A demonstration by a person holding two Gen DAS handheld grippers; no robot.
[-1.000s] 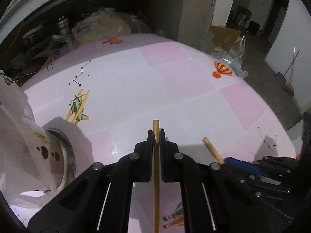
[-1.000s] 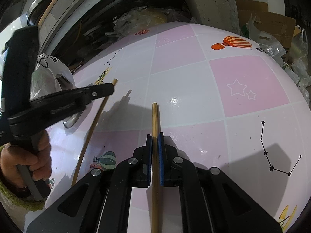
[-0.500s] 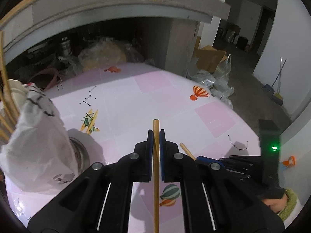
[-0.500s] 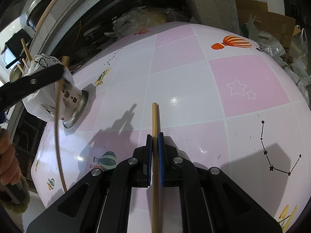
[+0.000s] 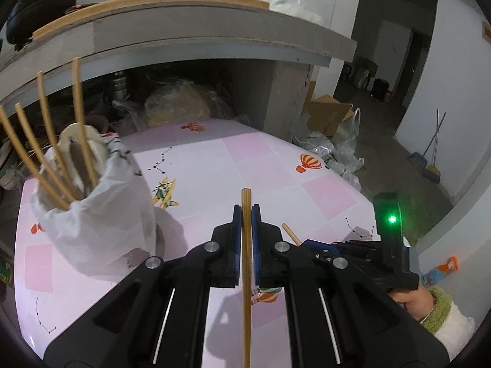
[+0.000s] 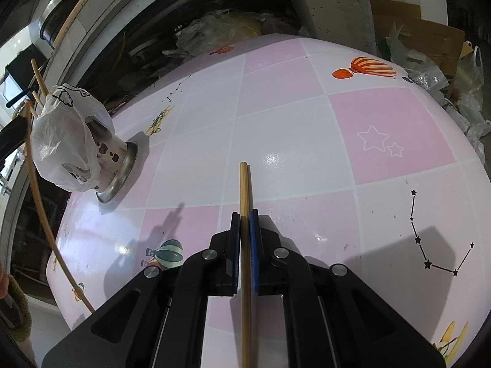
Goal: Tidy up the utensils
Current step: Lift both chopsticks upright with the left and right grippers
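My left gripper [image 5: 246, 211] is shut on a bamboo chopstick [image 5: 246, 254] and hangs above the pink-and-white table [image 5: 260, 165]. To its left stands the metal holder [image 6: 118, 161], wrapped in a white plastic bag [image 5: 92, 214], with several chopsticks [image 5: 79, 128] sticking up out of it. My right gripper [image 6: 244, 217] is shut on a second chopstick [image 6: 244, 190], low over the table. The left wrist view shows that right gripper [image 5: 310, 245] at lower right, its chopstick tip [image 5: 290, 233] poking out. In the right wrist view the left-held chopstick [image 6: 40, 202] curves down the left edge.
A concrete shelf [image 5: 214, 40] overhangs the table's far side, with bags [image 5: 178, 104] stuffed beneath it. A cardboard box [image 5: 328, 113], plastic bags and a broom [image 5: 429, 159] are on the floor beyond the table's right edge. A hand in a green cuff [image 5: 429, 306] holds the right gripper.
My left gripper has risen and drawn back with its chopstick, bringing the bagged holder and its chopsticks fully into view at left. The right gripper has stayed put.
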